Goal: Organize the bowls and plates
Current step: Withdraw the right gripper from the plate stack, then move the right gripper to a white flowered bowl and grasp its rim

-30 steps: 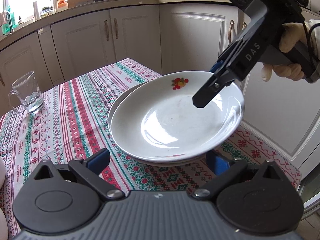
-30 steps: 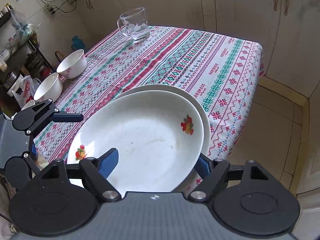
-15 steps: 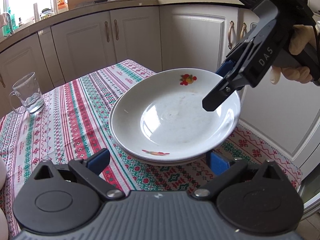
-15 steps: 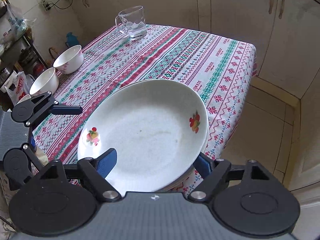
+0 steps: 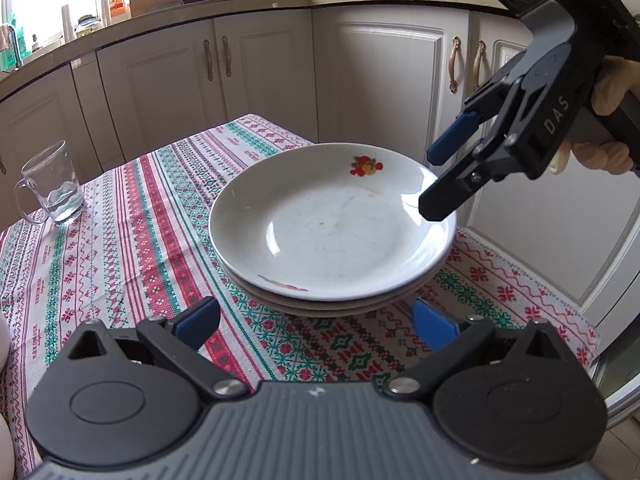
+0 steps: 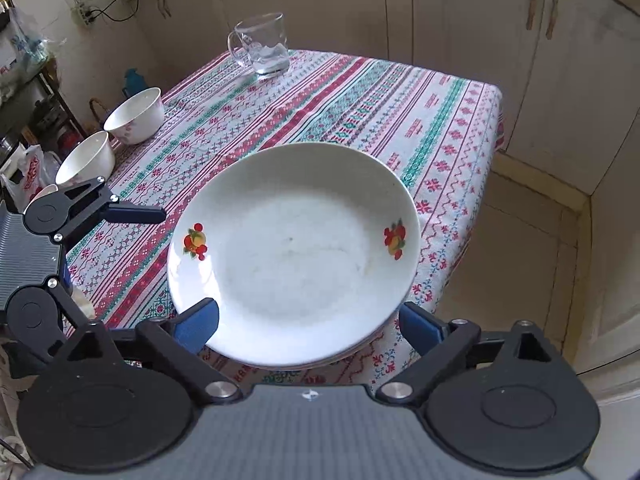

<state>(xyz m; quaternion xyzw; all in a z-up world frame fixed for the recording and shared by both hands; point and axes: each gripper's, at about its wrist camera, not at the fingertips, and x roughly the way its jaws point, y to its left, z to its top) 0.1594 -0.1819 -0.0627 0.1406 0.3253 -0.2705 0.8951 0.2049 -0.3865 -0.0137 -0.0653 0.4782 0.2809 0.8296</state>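
Observation:
A stack of white plates with fruit prints [image 5: 332, 232] sits near the table corner; it also shows in the right wrist view [image 6: 294, 252]. The top plate lies flat on the stack. My left gripper [image 5: 316, 322] is open and empty, just short of the stack's near edge. My right gripper [image 6: 308, 322] is open, its fingers either side of the stack's rim, holding nothing; it shows in the left wrist view [image 5: 436, 178] just above the rim. Two white bowls [image 6: 136, 115] [image 6: 86, 159] stand at the far table edge.
A glass mug [image 5: 50, 184] with a little water stands on the patterned tablecloth [image 5: 120, 240]; it also shows in the right wrist view [image 6: 262, 46]. White kitchen cabinets [image 5: 380, 80] surround the table. The table corner and floor [image 6: 520, 240] lie right beside the stack.
The top plate, held tilted by my right gripper, has come down flat onto the stack. My right gripper has opened and let it go, and has drawn back slightly.

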